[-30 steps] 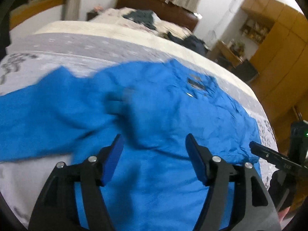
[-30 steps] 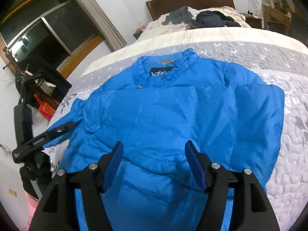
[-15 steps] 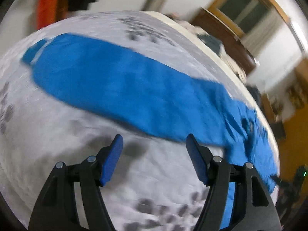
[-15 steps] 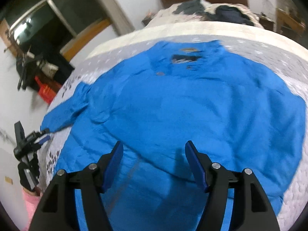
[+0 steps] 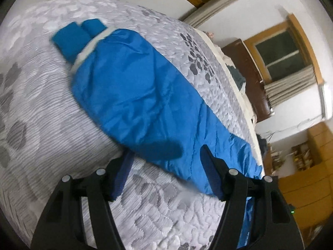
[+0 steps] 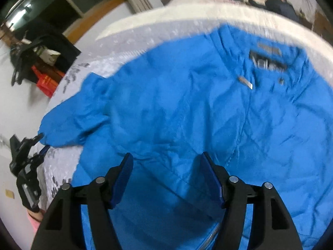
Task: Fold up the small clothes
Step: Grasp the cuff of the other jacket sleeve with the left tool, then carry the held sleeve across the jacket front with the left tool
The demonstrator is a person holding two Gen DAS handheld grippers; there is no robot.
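Blue jacket (image 6: 187, 104) spread face up on the grey quilt (image 5: 41, 135), collar toward the headboard. Since a second ago, left gripper (image 5: 166, 166) swung off the jacket's body out to its sleeve (image 5: 135, 95), now hovering over the sleeve's near edge, jaws wide, empty. Probably lining up to fold that sleeve inward. Right gripper (image 6: 166, 173) still above the lower front, jaws apart, holding nothing. Puffy, crinkled, slippery-looking shell; ribbed cuff (image 5: 72, 39); metal zipper.
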